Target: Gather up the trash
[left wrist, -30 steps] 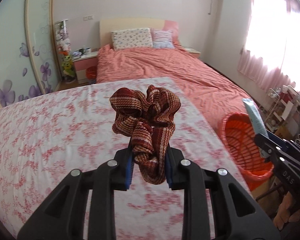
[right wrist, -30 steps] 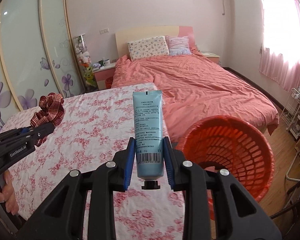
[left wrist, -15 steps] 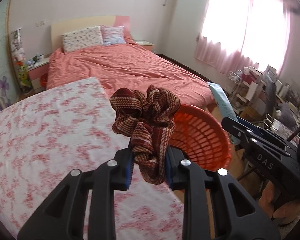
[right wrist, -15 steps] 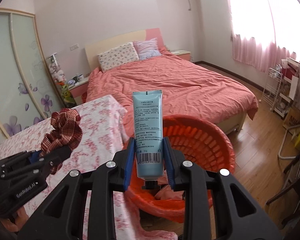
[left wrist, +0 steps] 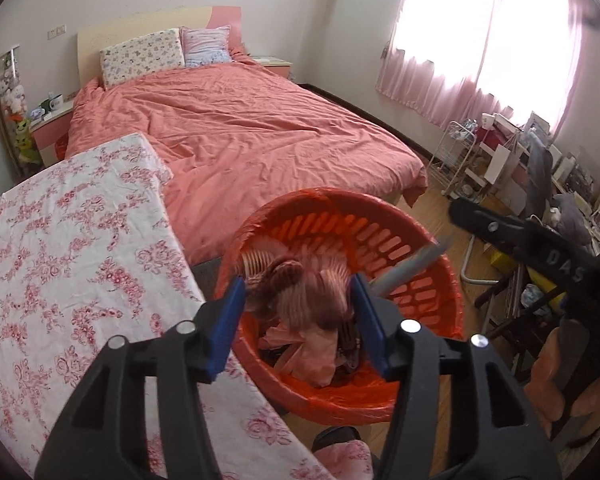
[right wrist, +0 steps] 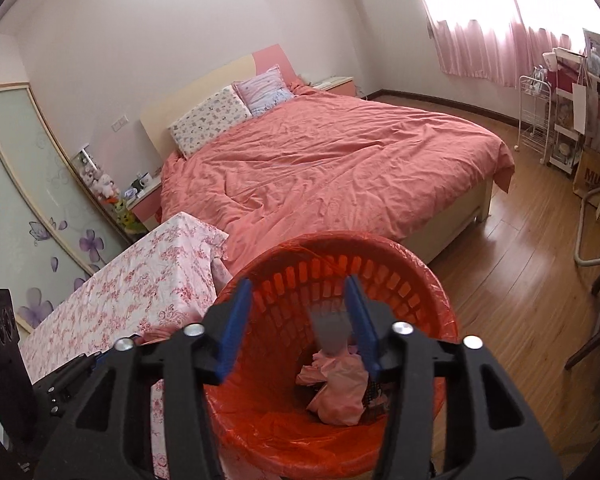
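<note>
Where the left wrist view begins: left gripper (left wrist: 298,322), jaws spread wide, blue pads clear of everything, poised over the orange basket (left wrist: 440,280). Item, scrunchie (left wrist: 300,294): dark red striped cloth, motion-blurred, loose between the open jaws and above the basket's inside, touching neither pad as far as can be told. Item, tube (left wrist: 410,270): pale grey-blue, blurred, slanting across the basket's right inner wall, its upper end near the rim. Item, pink bag (left wrist: 318,354): crumpled, at the basket bottom beside some darker scraps. Basket stands off the right edge of the flowered tablecloth (left wrist: 68,264), between that edge and the foot of the bed (left wrist: 244,136). Right gripper's black body enters from the right edge of this view, lettered, with the person's hand (left wrist: 572,384) behind it.

Right wrist view: right gripper (right wrist: 300,326), jaws spread wide, holding nothing, directly above the basket (right wrist: 432,292). Tube (right wrist: 332,330): a blurred grey shape between the jaws, nearer the right pad, free of both, above the basket floor. Pink bag (right wrist: 336,384): crumpled on the bottom, right of centre, beside dark scraps. Orange liner covers the basket's rim and floor. Tablecloth (right wrist: 140,284) corner just left of the basket; bed (right wrist: 340,160) behind it; wooden floor (right wrist: 520,280) to the right.
</note>
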The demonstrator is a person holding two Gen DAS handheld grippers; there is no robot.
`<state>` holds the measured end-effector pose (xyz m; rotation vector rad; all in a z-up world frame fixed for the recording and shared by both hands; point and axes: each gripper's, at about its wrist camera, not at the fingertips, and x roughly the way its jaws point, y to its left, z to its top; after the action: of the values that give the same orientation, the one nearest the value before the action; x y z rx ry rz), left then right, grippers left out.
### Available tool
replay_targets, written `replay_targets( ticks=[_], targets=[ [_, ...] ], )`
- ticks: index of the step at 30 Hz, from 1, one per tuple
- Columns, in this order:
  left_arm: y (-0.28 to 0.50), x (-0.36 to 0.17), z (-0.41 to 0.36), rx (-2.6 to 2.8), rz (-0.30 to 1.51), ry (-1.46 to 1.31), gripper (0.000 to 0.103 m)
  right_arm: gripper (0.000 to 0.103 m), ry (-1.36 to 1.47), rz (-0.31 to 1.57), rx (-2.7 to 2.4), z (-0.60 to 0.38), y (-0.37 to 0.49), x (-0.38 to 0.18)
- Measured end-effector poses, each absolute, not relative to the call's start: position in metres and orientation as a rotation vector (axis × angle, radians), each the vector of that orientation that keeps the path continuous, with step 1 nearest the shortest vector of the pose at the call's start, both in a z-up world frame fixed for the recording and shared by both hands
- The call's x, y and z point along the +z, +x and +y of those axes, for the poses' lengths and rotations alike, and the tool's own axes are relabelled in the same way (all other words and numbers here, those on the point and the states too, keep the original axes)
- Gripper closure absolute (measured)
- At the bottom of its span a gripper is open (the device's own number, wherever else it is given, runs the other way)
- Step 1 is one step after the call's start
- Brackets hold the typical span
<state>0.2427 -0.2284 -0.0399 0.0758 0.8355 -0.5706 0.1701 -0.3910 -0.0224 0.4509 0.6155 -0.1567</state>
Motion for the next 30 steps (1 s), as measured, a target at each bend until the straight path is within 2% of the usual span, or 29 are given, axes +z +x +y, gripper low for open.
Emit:
replay_targets(
  ticks=[6,13,14,16,18,20,22,30],
  targets=[
    [0.237,-0.039,-0.2,-0.536,0.815,0.062,0.043,0.04,0.427,0.6,-0.173,-0.381,0.152,-0.019],
    [0.195,-0.007,-0.154,-0.467,0.695,0.068,0.029,0.027,0.321,0.508,-0.186,-0.352,0.116,0.012],
    [0.187,-0.002,-0.146,-0.455,0.68,0.064,0.026,0.018,0.303,0.49,-0.191,-0.346,0.109,0.017],
    [0.17,0.008,-0.129,-0.432,0.648,0.051,0.021,0.016,0.275,0.457,-0.208,-0.333,0.096,0.025],
    [0.152,0.015,-0.112,-0.407,0.614,0.044,0.016,0.004,0.243,0.43,-0.231,-0.318,0.079,0.032],
    [0.133,0.02,-0.097,-0.376,0.581,0.044,0.008,0.002,0.214,0.402,-0.266,-0.305,0.066,0.036],
    [0.116,0.023,-0.082,-0.34,0.556,0.047,0.005,0.002,0.189,0.397,-0.282,-0.295,0.055,0.035],
    [0.053,0.013,-0.026,-0.15,0.489,0.044,0.004,0.002,0.154,0.4,-0.357,-0.26,0.009,0.015]
  ],
)
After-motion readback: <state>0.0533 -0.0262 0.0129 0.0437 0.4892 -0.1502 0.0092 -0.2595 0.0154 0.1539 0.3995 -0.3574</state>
